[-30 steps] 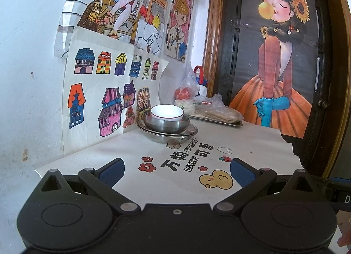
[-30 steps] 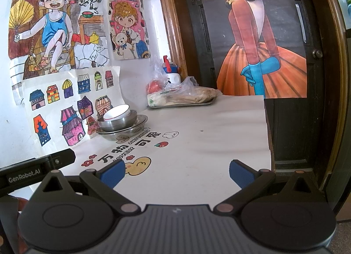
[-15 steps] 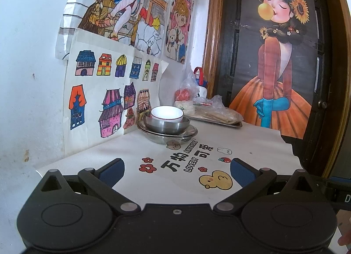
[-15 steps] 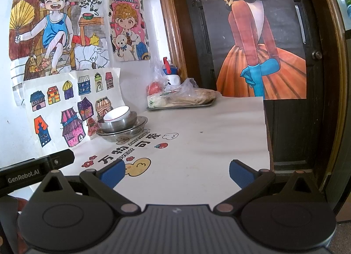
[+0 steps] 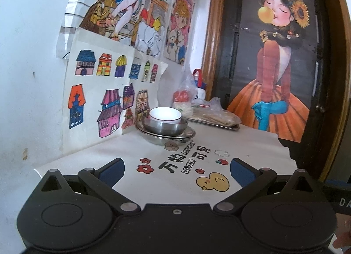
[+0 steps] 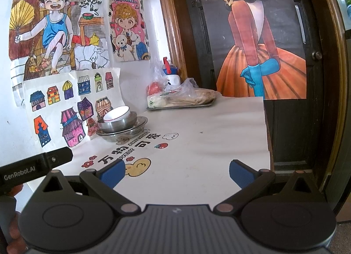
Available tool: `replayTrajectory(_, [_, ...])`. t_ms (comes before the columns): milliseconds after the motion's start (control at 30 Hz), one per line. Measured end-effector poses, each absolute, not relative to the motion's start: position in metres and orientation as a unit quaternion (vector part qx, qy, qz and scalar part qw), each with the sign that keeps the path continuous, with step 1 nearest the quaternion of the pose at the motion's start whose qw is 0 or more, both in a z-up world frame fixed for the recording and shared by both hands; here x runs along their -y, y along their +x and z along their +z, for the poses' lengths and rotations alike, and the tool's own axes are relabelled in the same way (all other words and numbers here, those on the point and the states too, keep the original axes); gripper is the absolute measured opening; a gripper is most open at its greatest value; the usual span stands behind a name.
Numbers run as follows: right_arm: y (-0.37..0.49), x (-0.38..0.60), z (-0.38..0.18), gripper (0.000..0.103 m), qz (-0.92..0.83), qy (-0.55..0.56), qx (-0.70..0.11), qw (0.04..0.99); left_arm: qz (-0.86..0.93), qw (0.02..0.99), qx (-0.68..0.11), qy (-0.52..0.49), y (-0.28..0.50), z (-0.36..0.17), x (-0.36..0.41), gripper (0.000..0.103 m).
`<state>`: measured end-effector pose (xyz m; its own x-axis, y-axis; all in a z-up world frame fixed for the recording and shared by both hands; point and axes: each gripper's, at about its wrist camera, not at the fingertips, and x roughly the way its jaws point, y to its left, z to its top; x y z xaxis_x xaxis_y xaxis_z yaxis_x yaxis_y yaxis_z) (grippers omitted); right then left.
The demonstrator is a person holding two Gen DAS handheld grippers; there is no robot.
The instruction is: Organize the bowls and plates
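A stack stands against the wall at the far left of the table: a white bowl nested in a steel bowl, which rests on steel plates. The right wrist view shows the same white bowl, steel bowl and plates. My left gripper is open over the table's near part, well short of the stack, nothing between its blue pads. My right gripper is open too and holds nothing; the stack lies ahead to its left.
A steel tray with bagged food sits at the table's back, a plastic bag and bottle behind it. Drawings cover the left wall. A dark door stands beyond the table's right edge. The other gripper's body shows at left.
Both views have shifted only slightly; the stack sits a little nearer the frame centre. Both grippers stay open and nothing on the table has moved.
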<state>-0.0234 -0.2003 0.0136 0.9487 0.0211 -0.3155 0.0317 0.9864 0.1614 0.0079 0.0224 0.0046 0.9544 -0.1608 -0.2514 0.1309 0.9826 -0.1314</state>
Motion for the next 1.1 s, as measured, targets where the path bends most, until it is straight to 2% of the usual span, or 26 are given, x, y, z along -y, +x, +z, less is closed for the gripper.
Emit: replayTrajectory(1100, [-0.015,0.2,0.004,0.103,-0.002,0.085,-0.171,0.982,-0.071,0.986,-0.137,-0.054,0.017,-0.002,-0.026,0.102])
